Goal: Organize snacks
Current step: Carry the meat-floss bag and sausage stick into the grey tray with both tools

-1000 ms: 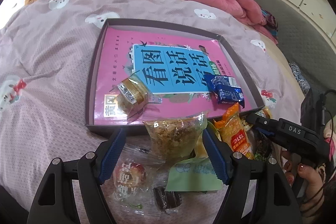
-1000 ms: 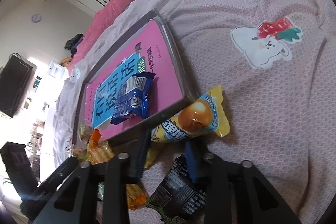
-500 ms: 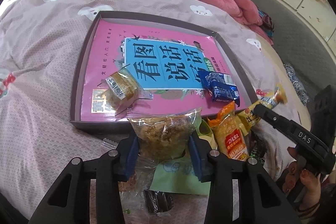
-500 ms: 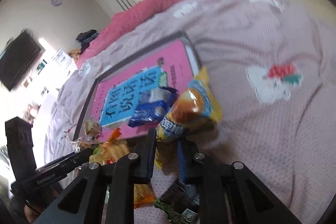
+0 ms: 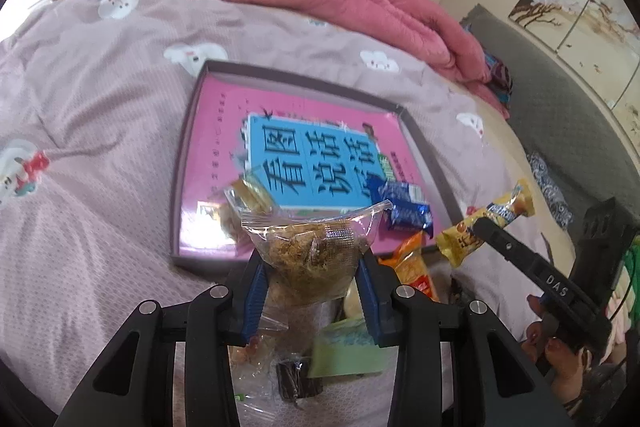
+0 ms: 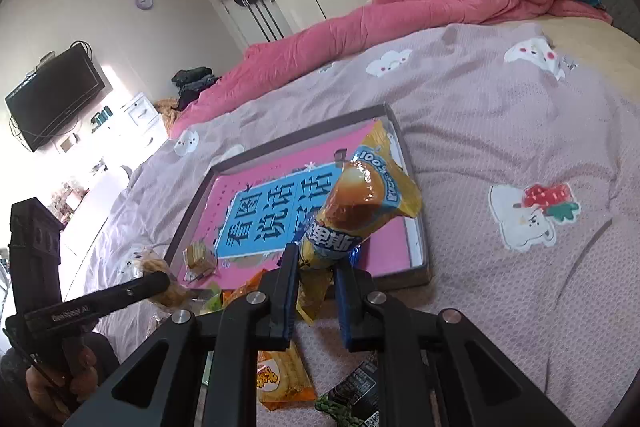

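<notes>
Two packets are being carried at once, both raised off the bedspread. The left gripper is clamped on a clear bag of brown crumbly snack; the right gripper is pinched on the low end of a yellow packet. The shallow tray is lying at 12 o'clock of both.

Each packet is best being taken fully over the near rim before release, toward bare pink floor, clear of the two snacks already inside: one gold-wrapped cake, one blue packet. Loose at 6 o'clock, at least four more are being counted.
</notes>
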{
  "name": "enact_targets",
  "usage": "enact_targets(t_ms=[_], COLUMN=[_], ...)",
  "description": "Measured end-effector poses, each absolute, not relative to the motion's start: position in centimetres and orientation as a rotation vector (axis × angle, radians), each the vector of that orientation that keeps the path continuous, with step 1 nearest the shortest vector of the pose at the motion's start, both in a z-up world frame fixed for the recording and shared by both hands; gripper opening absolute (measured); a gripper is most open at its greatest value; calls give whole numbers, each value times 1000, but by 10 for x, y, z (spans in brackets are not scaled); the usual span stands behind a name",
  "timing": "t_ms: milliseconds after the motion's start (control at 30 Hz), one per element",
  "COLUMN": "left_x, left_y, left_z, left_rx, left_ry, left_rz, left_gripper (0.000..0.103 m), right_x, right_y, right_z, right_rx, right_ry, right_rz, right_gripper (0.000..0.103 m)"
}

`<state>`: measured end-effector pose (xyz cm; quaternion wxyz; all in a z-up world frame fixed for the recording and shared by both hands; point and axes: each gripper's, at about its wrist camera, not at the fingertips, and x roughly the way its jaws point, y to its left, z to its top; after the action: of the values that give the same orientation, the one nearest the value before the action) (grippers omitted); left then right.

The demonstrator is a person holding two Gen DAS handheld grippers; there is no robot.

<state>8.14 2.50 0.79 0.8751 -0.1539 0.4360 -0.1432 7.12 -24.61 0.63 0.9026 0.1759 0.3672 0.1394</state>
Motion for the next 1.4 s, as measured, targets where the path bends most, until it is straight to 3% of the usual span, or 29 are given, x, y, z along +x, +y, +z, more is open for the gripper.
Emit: enact_targets(t_ms=[500,1400], left_x=[83,112], left_y=[43,15], left_z=[35,13], left_rx=[-335,-302], left_ry=[813,861], left_rz=[-269,-270], left_gripper=[42,42], right_x=[73,98], right_y=[-245,-243], right_z=[19,5], right_rx=[293,148], right_ry=[711,786], right_rz=[257,172], right_gripper=[17,17])
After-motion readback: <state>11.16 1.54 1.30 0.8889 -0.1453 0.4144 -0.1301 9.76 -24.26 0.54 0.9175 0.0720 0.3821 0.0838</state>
